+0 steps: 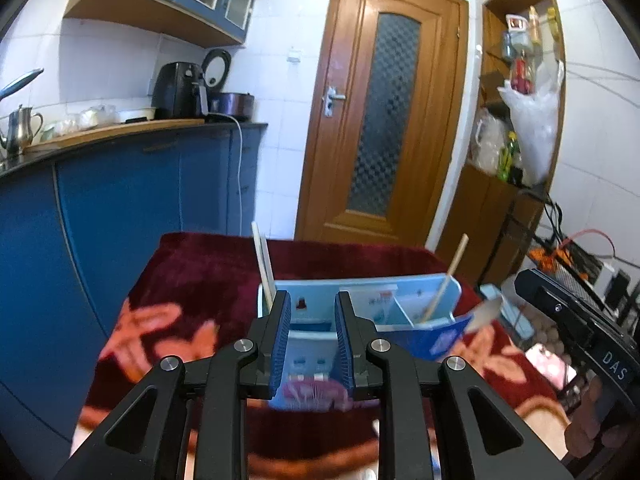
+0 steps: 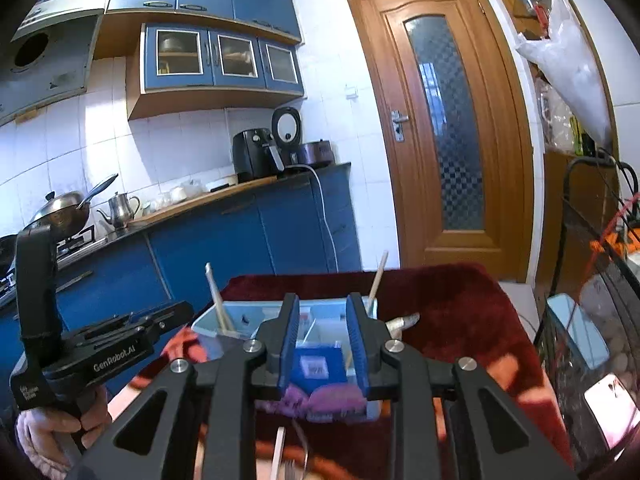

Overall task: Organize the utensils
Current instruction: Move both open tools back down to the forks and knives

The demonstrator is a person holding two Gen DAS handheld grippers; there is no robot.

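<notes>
Home kitchen: blue cabinets (image 2: 224, 56), stovetop wok (image 2: 60, 210).

Wooden door (image 1: 380, 112) shut, frosted pane. Air fryer (image 2: 254, 156) on bench (image 2: 224, 196) beside rice cooker (image 2: 318, 152). Kettle (image 2: 120, 208) near wok (image 2: 60, 210). Red cloth (image 1: 200, 280) patterned.

Open air is left above the light-blue utensil organizer (image 1: 360, 300). Its left compartment is blocked by upright chopsticks (image 1: 263, 264), its right by one leaning chopstick (image 1: 446, 280); the middle stays unobstructed.

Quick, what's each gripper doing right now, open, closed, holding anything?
Left gripper: open, nothing between its pads.
Right gripper: open, nothing held.
</notes>
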